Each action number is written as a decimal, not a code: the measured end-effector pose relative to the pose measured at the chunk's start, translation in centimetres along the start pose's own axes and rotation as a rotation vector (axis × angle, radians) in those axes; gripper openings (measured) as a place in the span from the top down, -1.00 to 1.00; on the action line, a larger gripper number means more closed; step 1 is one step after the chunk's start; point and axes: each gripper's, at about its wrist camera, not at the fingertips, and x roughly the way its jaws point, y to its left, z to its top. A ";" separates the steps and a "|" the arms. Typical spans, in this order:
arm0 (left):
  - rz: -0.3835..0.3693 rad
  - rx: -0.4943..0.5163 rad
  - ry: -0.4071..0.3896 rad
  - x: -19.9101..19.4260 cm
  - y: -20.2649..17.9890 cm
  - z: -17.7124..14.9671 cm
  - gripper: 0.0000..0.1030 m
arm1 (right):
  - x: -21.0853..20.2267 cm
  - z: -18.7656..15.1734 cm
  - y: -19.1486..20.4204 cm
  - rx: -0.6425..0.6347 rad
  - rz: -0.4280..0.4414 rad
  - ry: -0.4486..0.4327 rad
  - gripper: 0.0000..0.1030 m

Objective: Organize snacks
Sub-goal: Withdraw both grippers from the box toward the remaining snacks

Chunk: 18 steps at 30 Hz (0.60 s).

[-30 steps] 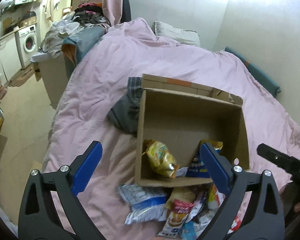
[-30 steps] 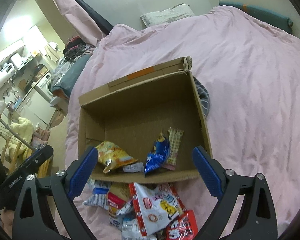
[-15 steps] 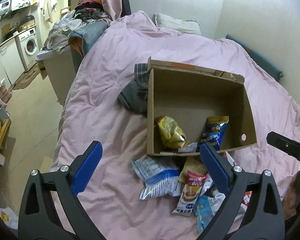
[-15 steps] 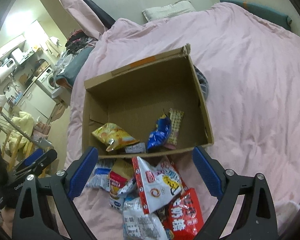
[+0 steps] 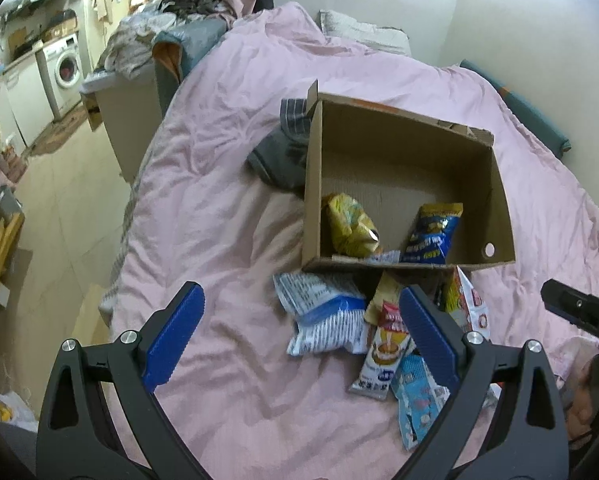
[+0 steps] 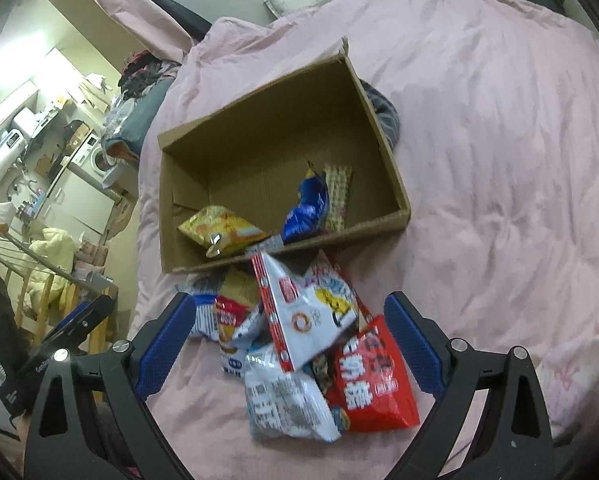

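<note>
The task is at an early stage, judging by the layout: the cardboard box (image 6: pixel 383 152) on the pink bed (image 6: pixel 499 120) holds only a yellow bag (image 6: pixel 223 230), a blue bag (image 6: pixel 307 208) and a checked packet (image 6: pixel 337 192), while most of the snacks lie in a pile (image 6: pixel 319 332) on the bedding just in front of the box's near wall. Both the left gripper (image 5: pixel 299 336) and the right gripper (image 6: pixel 289 344) hang above with fingers spread wide, holding nothing. Print on the red bag (image 6: pixel 373 380) and white bags is too blurred to read.
</note>
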 end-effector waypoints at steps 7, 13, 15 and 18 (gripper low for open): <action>0.028 -0.054 0.085 1.0 0.8 -1.5 -0.88 | 0.3 -0.5 -1.5 0.029 -0.035 0.017 -0.89; 0.025 -0.146 0.170 2.6 2.1 -2.1 -0.88 | 2.7 -0.9 -4.1 0.158 -0.034 0.128 -0.89; 0.031 -0.161 0.186 2.8 2.3 -2.3 -0.88 | 3.4 -0.9 -4.2 0.180 -0.009 0.147 -0.89; 0.015 -0.185 0.200 3.0 2.6 -2.3 -0.88 | 4.5 -0.6 -3.1 0.137 -0.039 0.163 -0.89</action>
